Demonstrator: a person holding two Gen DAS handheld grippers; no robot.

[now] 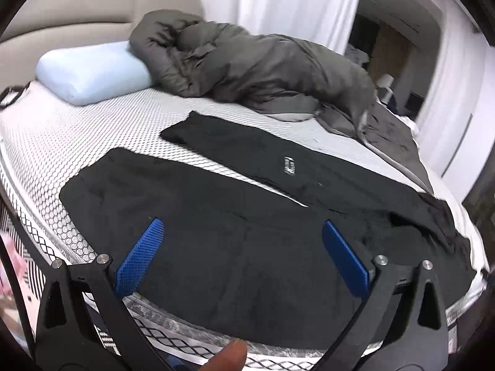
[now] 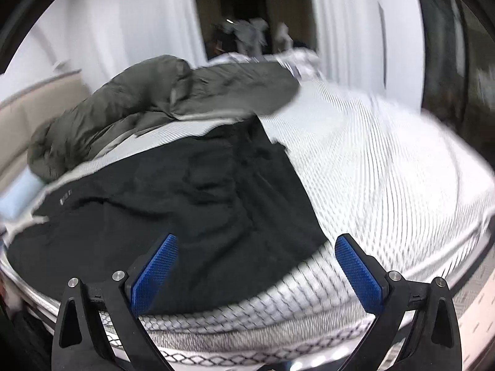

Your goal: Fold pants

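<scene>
- The left gripper [image 1: 241, 253] hovers nearest, over the near leg of the pants [image 1: 216, 232], its blue pads spread wide apart with nothing between them.
- The right gripper [image 2: 256, 266] is just as wide open and empty, poised over the waist end of the pants [image 2: 173, 191], where black cloth meets bare mattress [image 2: 386, 170]; whether its pads touch the cloth I cannot tell.
- The pants lie spread on the mattress [image 1: 46, 142] at its near edge, legs apart in a V, the far leg bearing a small white label [image 1: 289, 164].
- Judging by the wrinkles, the cloth is soft, light and limp; it should bunch and drag unless pinched at a firm edge, so the waistband and a leg hem look the best holds.
- Beyond the pants lie a grey duvet [image 1: 247, 61] and a pale blue pillow [image 1: 89, 71].
</scene>
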